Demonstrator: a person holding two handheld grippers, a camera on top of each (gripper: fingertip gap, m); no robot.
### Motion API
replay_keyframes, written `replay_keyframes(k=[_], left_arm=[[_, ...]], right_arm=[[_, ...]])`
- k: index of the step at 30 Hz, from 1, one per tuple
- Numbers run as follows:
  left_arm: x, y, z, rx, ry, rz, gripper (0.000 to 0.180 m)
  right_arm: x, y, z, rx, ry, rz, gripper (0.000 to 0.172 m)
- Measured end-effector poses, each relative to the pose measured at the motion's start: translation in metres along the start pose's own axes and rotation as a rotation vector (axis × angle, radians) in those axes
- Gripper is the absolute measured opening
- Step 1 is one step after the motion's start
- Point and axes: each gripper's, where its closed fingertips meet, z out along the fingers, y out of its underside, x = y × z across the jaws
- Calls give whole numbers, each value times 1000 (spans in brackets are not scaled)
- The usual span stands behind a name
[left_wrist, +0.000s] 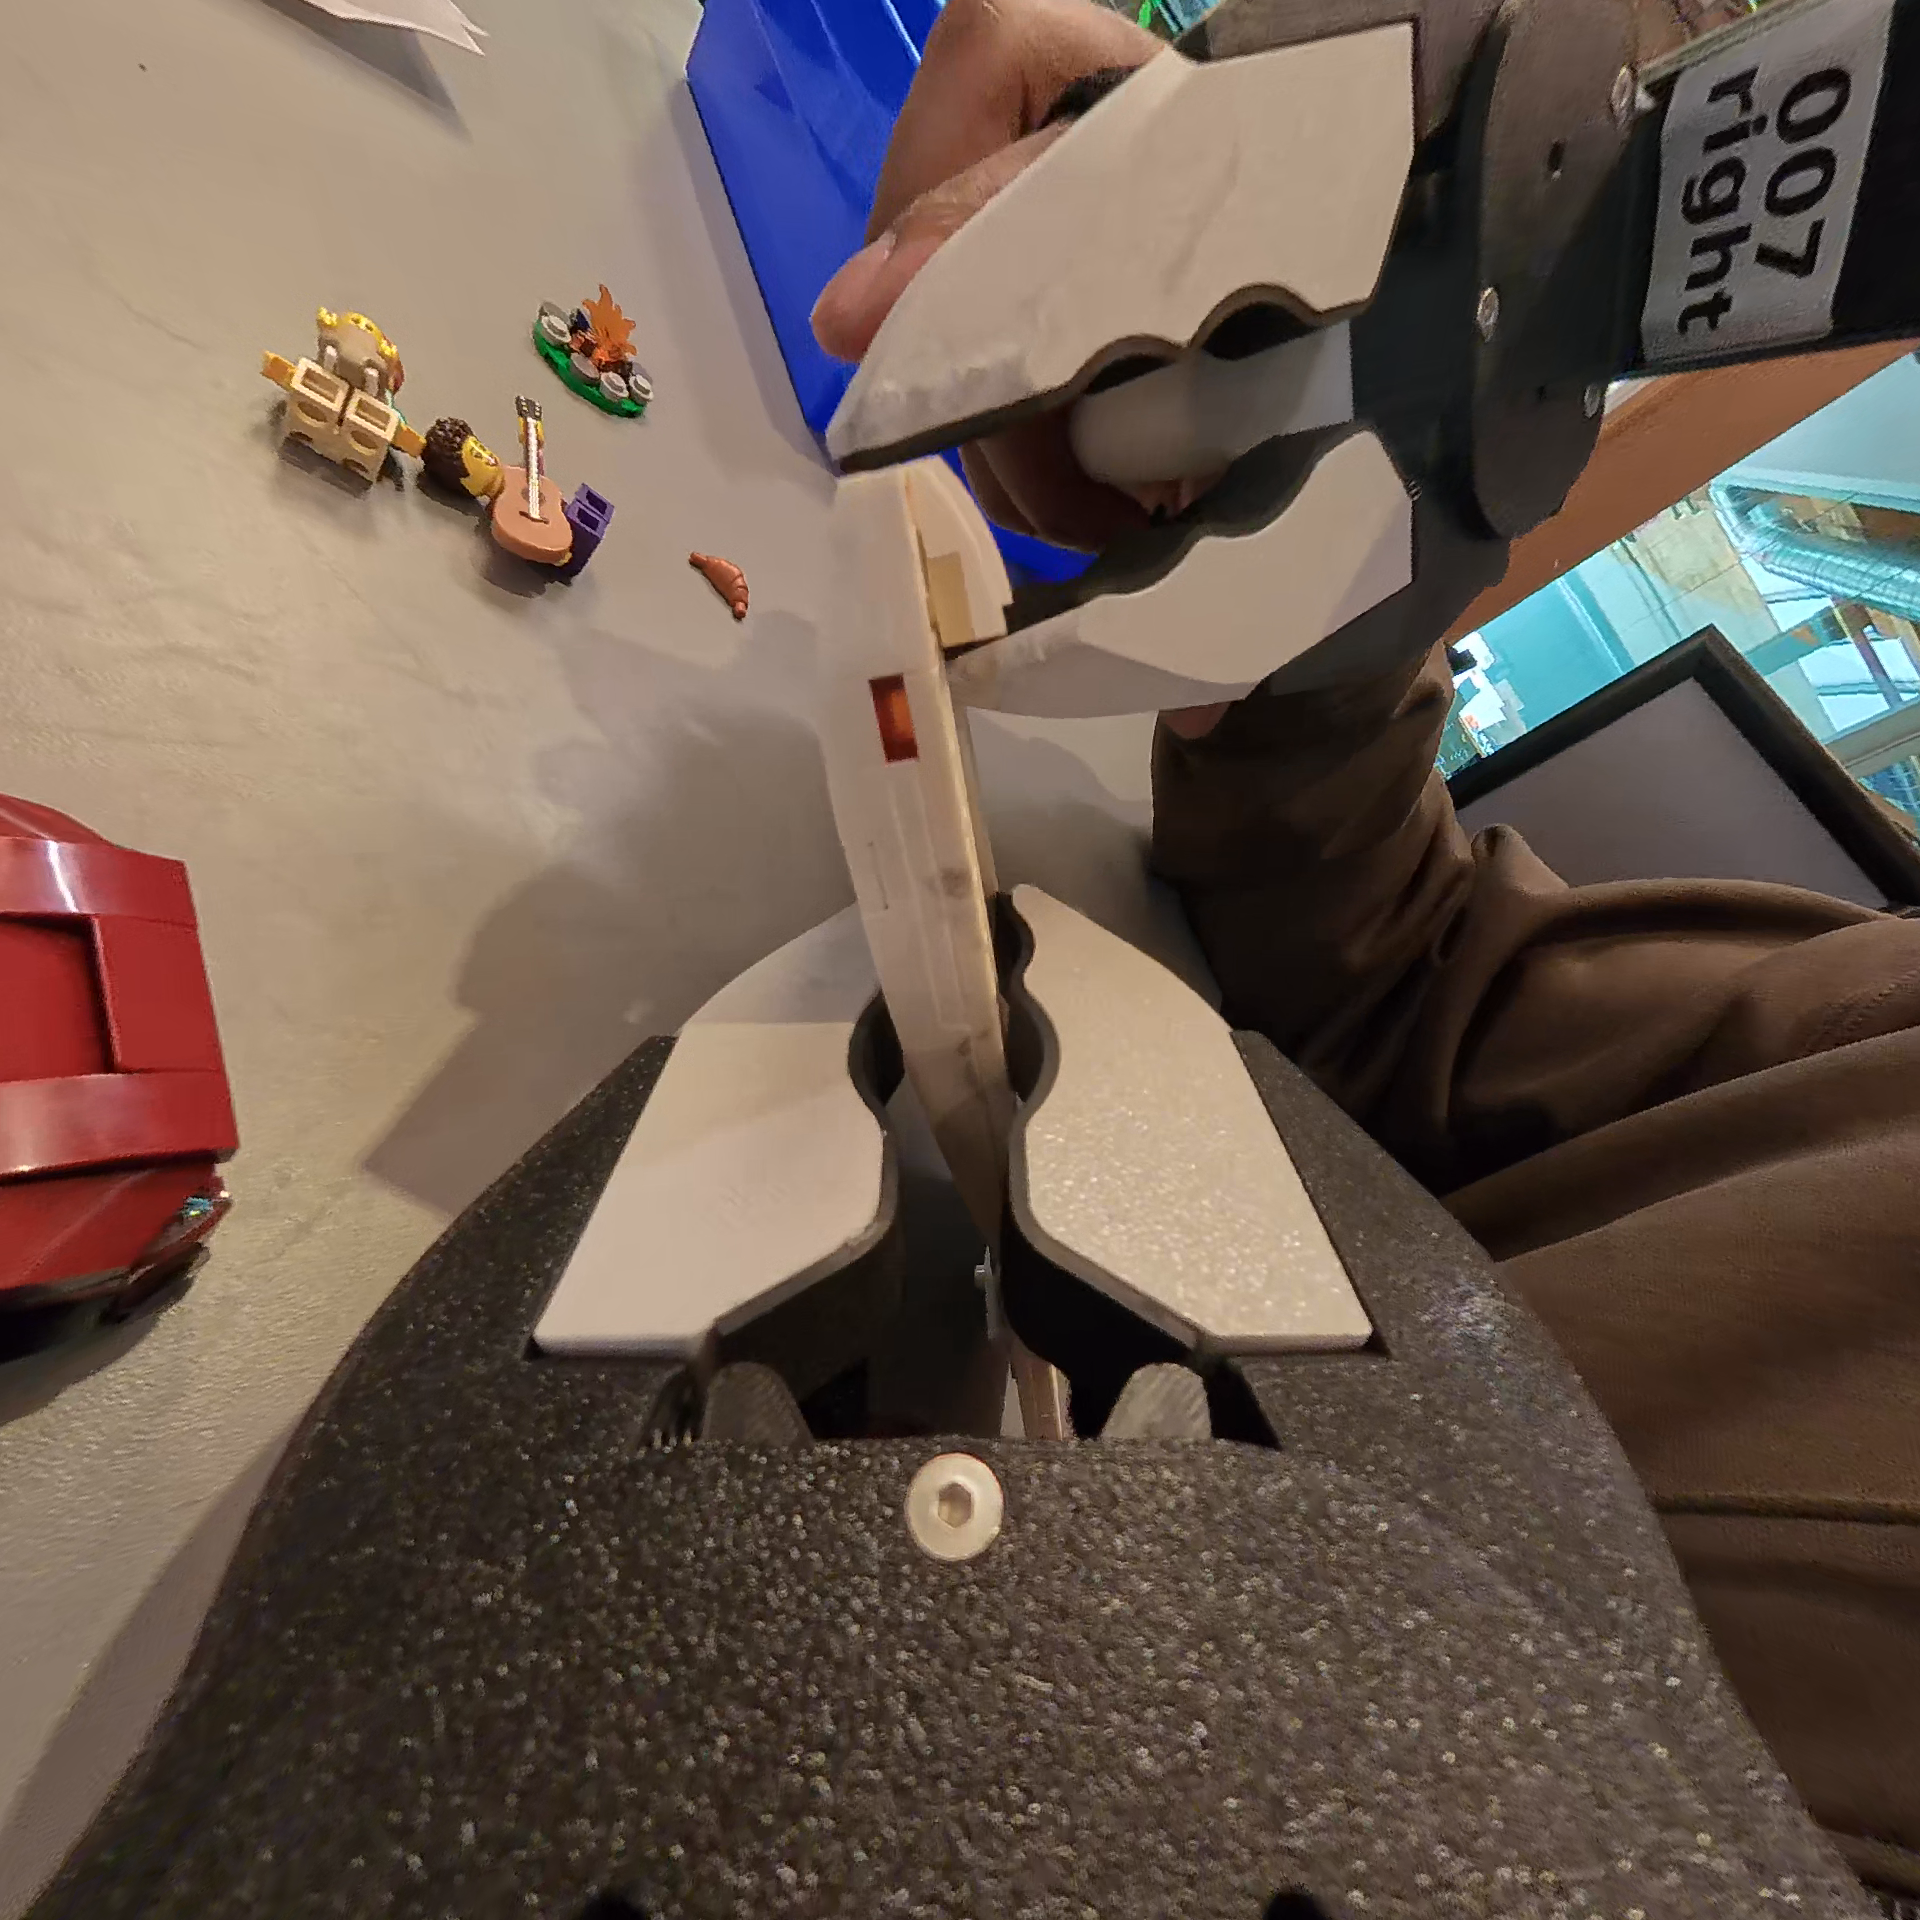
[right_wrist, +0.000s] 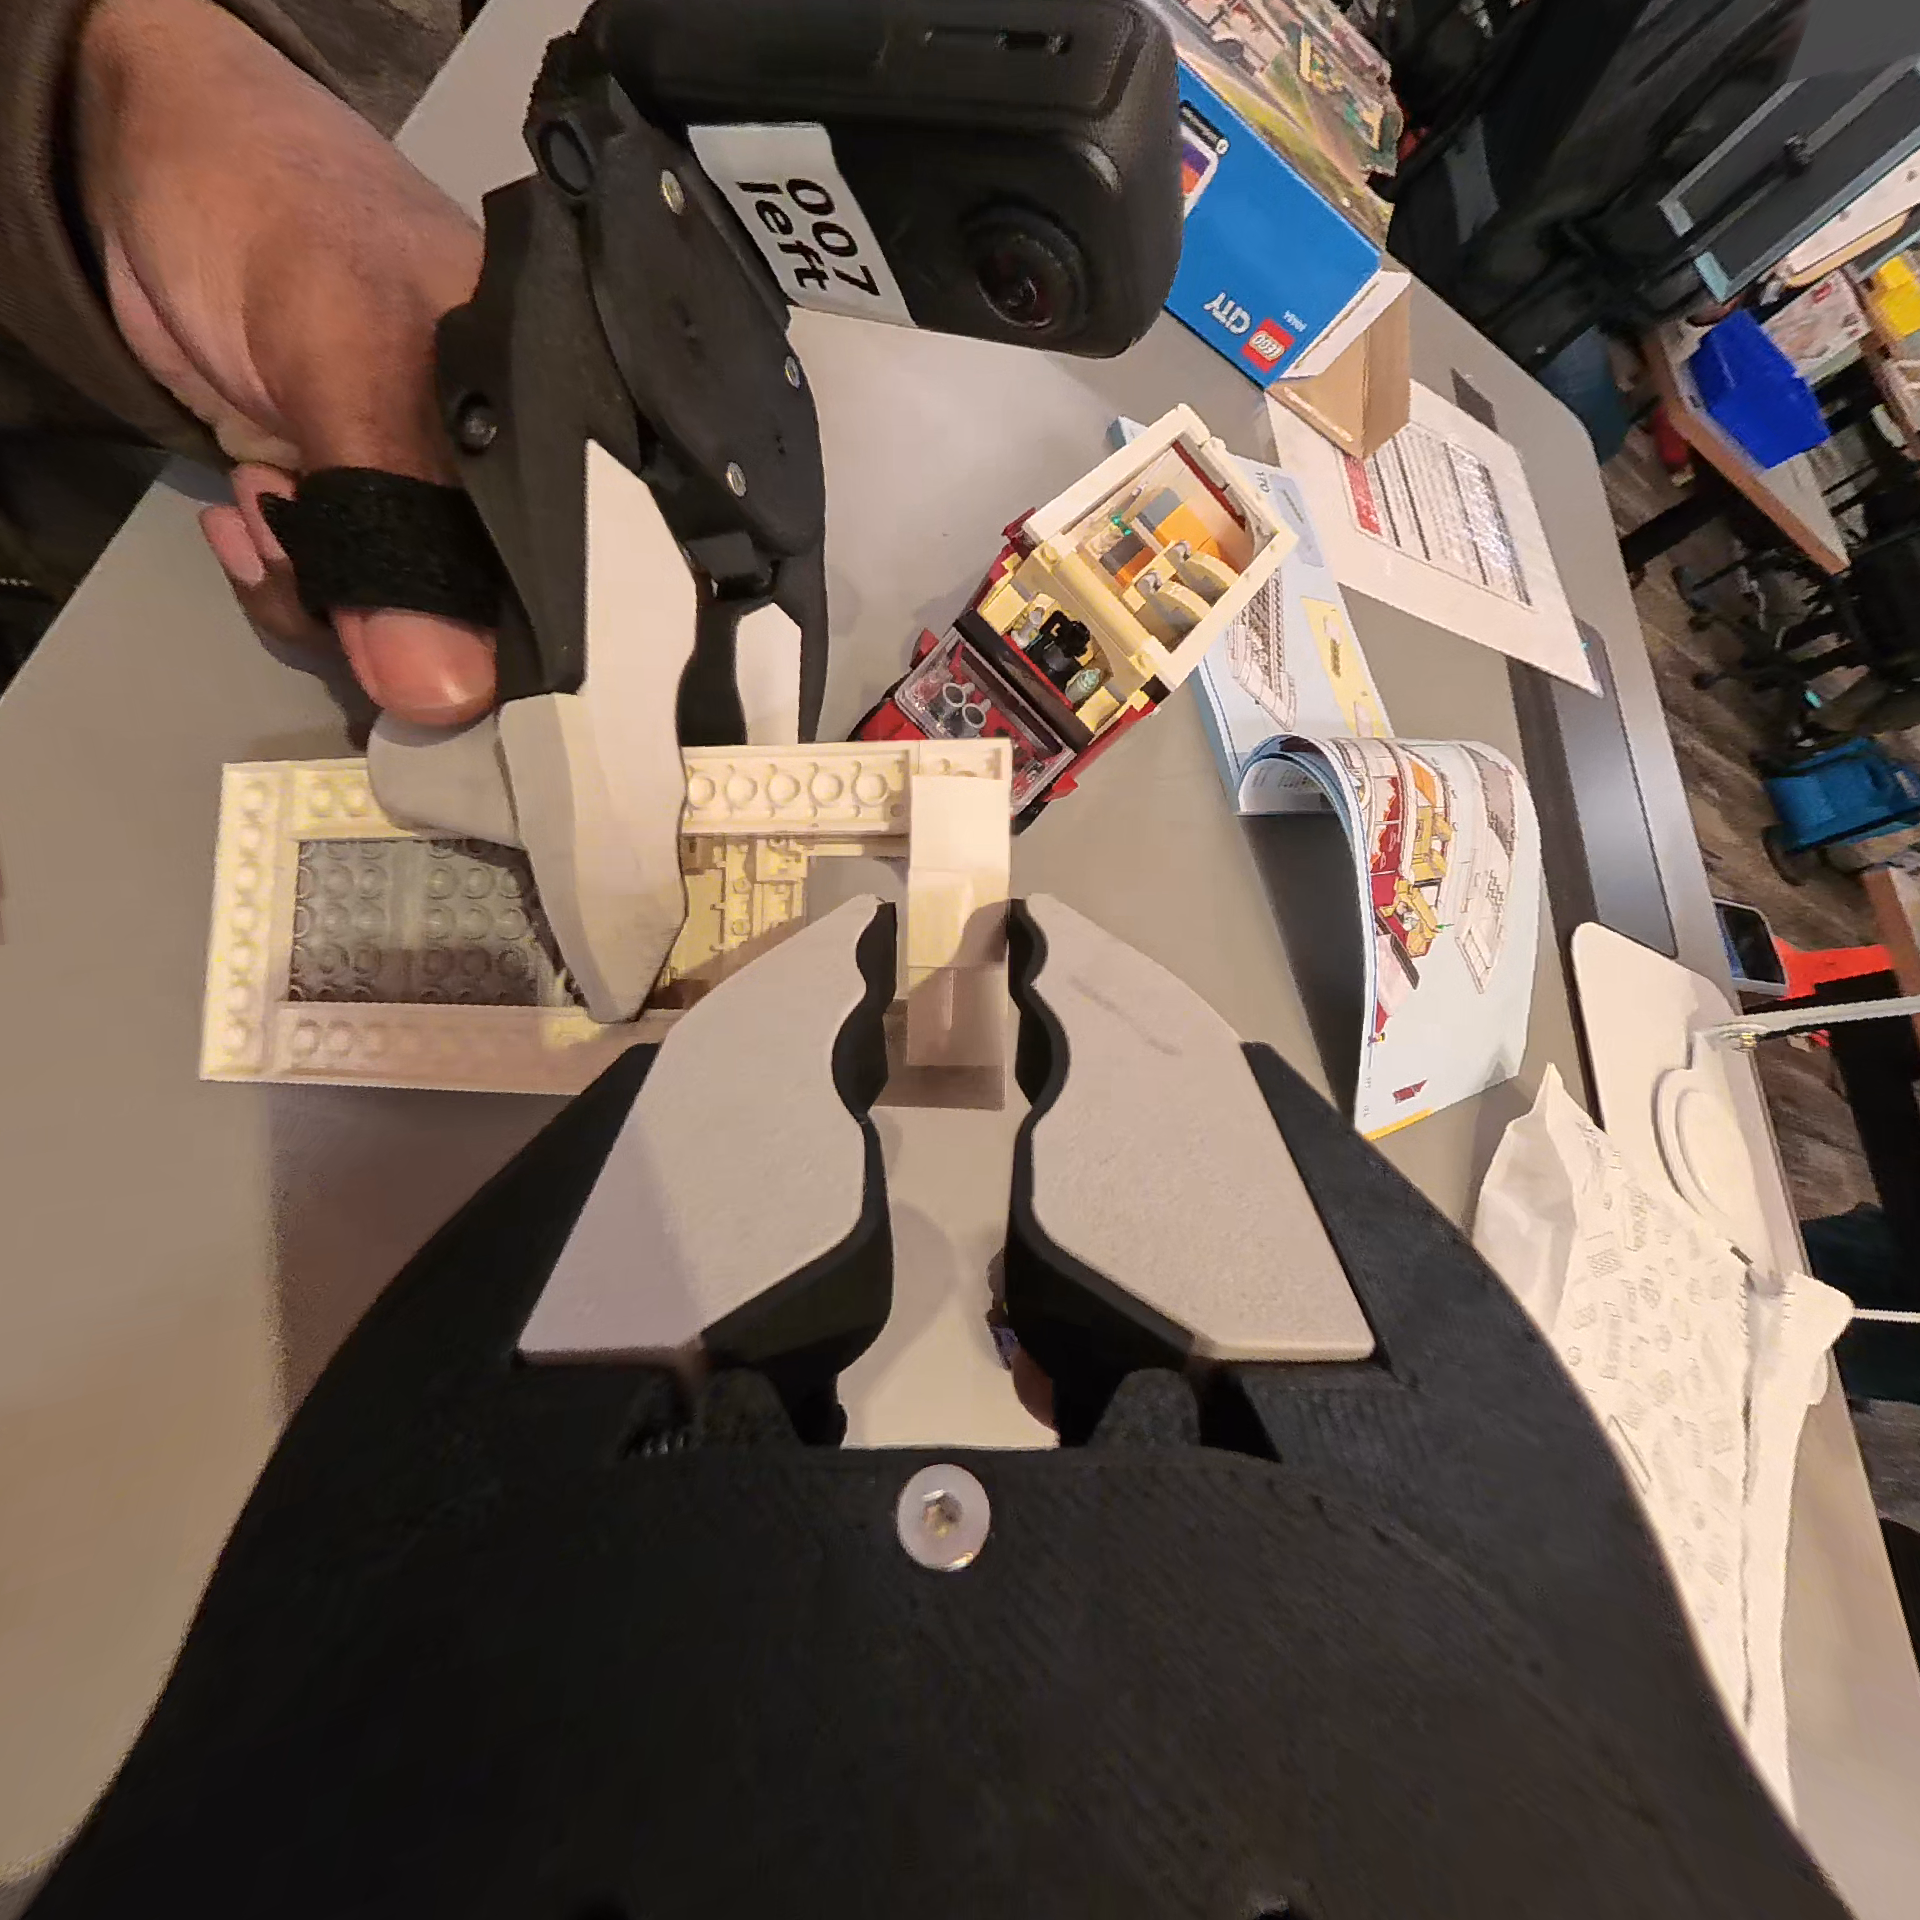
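Cream brick panel, gripped edge-on by both grippers.
Left gripper clamps its middle; right gripper pinches the end block, long axis spanning between them.

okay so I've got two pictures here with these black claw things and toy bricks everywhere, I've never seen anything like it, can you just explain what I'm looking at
These are two hand-held grippers, each worked by a person's hand, with a camera on each looking along its two fingers. One picture comes from the left gripper, the other from the right gripper, so each also shows the other.

Both are closed on the same cream brick-built roof panel, held above the grey table: the left grips its long side, the right a smooth block at one end.

On the table lie a red and cream brick camper van with its top open, an open instruction booklet, a blue box and crumpled paper bags. The left view adds small toy figures, a toy guitar, a campfire piece and a tiny croissant.
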Motion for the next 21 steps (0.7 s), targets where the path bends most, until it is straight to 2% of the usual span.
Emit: replay_keyframes(k=[7, 12, 14, 21], left_arm=[[-1, -2, -1, 14, 5, -13, 15], [0, -2, -2, 15, 15, -20, 15], [1, -2, -2, 14, 22, -21, 15], [4, 0, -1, 3, 28, 5, 15]], right_arm=[[3, -1, -2, 15, 39, -3, 22], [5, 7, -4, -35, 62, -31, 23], [4, 6, -6, -26, 56, -36, 18], [1, 5, -9, -20, 1, 15, 18]])
